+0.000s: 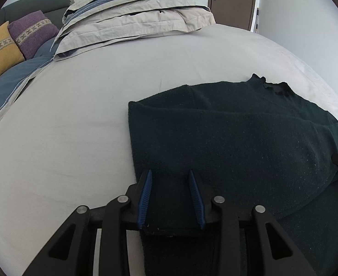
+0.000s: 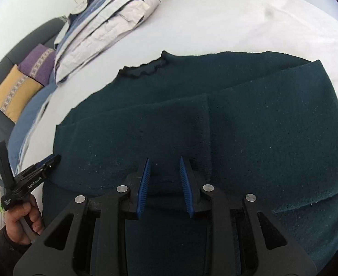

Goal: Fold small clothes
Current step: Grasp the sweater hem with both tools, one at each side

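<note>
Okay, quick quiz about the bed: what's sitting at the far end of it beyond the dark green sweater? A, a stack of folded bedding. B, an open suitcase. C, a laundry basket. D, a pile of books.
A: beyond the dark green sweater, a stack of folded bedding in beige and blue sits on the bed, visible in both wrist views.

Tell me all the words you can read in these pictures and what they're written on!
"GenRoboAI": white letters along the side of the left gripper, seen in the right wrist view.
A small white label lower on that gripper's handle, above the hand: too small and blurred to read.
Nothing is written on the dark green sweater, the bed sheet, the pillows or the folded bedding.
</note>
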{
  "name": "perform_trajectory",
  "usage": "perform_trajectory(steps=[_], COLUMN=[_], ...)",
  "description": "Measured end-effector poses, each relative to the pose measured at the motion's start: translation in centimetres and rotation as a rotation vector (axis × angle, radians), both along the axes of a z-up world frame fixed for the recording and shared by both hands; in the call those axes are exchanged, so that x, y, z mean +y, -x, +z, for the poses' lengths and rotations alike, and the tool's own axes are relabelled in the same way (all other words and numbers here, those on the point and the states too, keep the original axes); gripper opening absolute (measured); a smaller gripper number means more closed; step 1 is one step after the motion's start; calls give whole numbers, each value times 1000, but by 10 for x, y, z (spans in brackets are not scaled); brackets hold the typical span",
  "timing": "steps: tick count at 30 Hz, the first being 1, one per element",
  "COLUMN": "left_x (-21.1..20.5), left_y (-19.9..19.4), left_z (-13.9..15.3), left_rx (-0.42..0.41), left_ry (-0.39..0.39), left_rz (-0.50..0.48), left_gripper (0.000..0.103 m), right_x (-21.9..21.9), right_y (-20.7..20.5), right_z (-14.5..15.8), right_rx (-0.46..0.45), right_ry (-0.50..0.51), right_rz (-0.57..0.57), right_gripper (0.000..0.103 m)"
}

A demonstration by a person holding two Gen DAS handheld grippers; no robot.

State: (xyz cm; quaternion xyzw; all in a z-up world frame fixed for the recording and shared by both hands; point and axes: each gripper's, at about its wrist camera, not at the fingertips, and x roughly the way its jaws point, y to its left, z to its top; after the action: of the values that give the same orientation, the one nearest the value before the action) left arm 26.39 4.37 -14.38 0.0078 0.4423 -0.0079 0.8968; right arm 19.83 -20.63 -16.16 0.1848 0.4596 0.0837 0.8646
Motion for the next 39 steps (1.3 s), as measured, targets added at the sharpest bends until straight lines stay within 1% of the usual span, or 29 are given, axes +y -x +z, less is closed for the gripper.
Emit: perform_trajectory(steps=[1, 2, 4, 5, 6, 7, 9, 10, 11, 12, 14, 15, 19, 24, 26, 28, 29, 31, 32, 35, 39], left_x=[-2, 0, 7, 11, 15, 20, 28, 32, 36, 41, 49, 51, 58, 60, 57, 56, 54, 51, 48, 47, 53], left_y=[1, 0, 1, 4, 9, 16, 38, 51, 66, 82, 115, 131, 195, 255, 271, 277, 279, 281, 280, 283, 283], left_z=[-2, -3, 0, 4, 8, 13, 25, 31, 35, 39, 43, 42, 30, 12, 9, 2, -3, -12, -17, -18, -20], left_rx=[-6, -10, -13, -15, -14, -19, -40, -47, -55, -57, -52, -41, 36, 138, 159, 196, 212, 241, 257, 246, 248], left_ry=[-13, -8, 35, 55, 59, 79, 130, 137, 148, 170, 231, 253, 335, 353, 384, 439, 455, 460, 459, 449, 495], left_rz=[-8, -10, -1, 11, 37, 50, 37, 30, 27, 24, 6, -5, -46, -39, -44, -62, -66, -70, -71, -82, -76], left_gripper=[38, 39, 40, 40, 44, 44, 47, 49, 57, 65, 68, 68, 68, 66, 65, 65, 65, 61, 57, 56, 56], right_x=[-6, -10, -19, -26, -34, -42, -55, -65, -70, -77, -86, -88, -87, -79, -78, -73, -73, -72, -72, -78, -91], right_y=[4, 9, 20, 26, 37, 49, 80, 97, 115, 134, 170, 186, 235, 275, 290, 304, 311, 323, 330, 350, 370], right_z=[0, 2, 6, 8, 12, 17, 31, 39, 46, 53, 64, 68, 80, 79, 78, 76, 74, 71, 69, 62, 46], right_rx=[-4, -5, 13, 21, 19, 19, -13, -35, -56, -82, -126, -139, -166, -129, -119, -110, -102, -80, -71, -40, 23], right_ry=[-11, -6, 60, 66, 40, 21, 5, 0, -6, -20, -53, -66, -85, -98, -106, -102, -99, -84, -78, -71, -59], right_rz=[-13, -32, -107, -141, -169, -194, -218, -222, -225, -230, -230, -222, -147, -95, -83, -67, -57, -39, -34, -38, -80], right_gripper=[23, 23, 24, 25, 25, 25, 27, 28, 37, 50, 53, 56, 56, 56, 56, 56, 56, 56, 56, 56, 56])
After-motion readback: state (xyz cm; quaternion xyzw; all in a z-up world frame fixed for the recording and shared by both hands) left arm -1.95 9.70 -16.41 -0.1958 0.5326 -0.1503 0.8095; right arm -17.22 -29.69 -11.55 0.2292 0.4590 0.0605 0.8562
